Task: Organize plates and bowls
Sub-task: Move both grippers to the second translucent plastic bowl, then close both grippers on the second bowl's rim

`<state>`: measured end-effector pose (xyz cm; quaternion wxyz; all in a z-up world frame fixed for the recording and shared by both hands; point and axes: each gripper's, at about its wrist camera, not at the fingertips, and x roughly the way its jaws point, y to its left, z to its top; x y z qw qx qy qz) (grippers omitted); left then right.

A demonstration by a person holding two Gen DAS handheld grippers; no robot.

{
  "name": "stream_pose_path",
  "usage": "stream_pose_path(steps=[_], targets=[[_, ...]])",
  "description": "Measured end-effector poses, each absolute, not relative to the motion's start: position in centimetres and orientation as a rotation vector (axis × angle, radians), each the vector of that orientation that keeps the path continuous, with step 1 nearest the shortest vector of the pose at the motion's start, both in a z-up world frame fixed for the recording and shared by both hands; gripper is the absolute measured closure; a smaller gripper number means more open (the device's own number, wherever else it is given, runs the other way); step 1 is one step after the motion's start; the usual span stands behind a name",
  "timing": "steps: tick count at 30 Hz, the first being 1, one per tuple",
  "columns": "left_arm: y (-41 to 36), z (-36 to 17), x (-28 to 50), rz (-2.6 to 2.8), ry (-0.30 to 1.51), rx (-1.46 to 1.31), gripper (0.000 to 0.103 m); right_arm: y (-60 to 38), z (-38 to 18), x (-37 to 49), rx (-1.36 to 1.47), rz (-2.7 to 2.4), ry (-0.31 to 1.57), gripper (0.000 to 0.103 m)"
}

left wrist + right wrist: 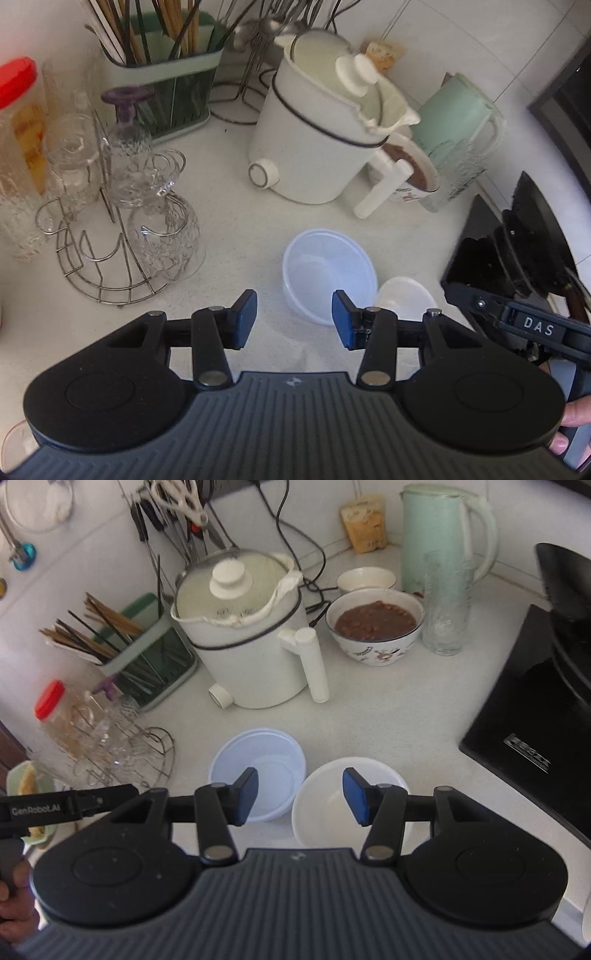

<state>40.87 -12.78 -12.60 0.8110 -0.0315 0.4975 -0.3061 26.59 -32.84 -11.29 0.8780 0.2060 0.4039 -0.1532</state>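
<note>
Two empty bowls sit side by side on the white counter. The pale blue plastic bowl (325, 273) (273, 760) is on the left, the white bowl (406, 299) (325, 812) on the right, their rims close together. My left gripper (294, 319) hovers open just short of the blue bowl, nothing between its blue pads. My right gripper (300, 795) is open above the gap where the two bowls meet, its right pad over the white bowl, and it holds nothing.
A white electric pot (247, 646) stands behind the bowls. Right of it are a patterned bowl of brown food (375, 626), a small white bowl (365, 579), a tall glass (445, 605) and a green kettle (439, 535). A wire rack with glasses (122, 221) is left, a black stove (535, 709) right.
</note>
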Motion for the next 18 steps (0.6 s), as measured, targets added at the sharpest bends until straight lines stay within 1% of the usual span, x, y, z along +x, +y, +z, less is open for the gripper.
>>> stream_pose_path(steps=[8, 15, 16, 18], targets=[[-14.1, -15.3, 43.2, -0.643, 1.099, -0.053, 0.053, -33.9, -15.4, 31.1, 0.399, -0.257, 0.905, 0.05], [-15.3, -17.8, 44.8, -0.642, 1.144, -0.071, 0.054, -34.7, -17.1, 33.3, 0.395, -0.245, 0.921, 0.051], [-15.3, -18.0, 45.0, -0.647, 1.146, -0.085, 0.054, -34.8, -17.3, 33.6, 0.393, -0.233, 0.918, 0.051], [-15.7, -18.4, 45.5, -0.654, 1.154, -0.107, 0.057, -34.9, -17.6, 34.2, 0.384, -0.219, 0.913, 0.057]])
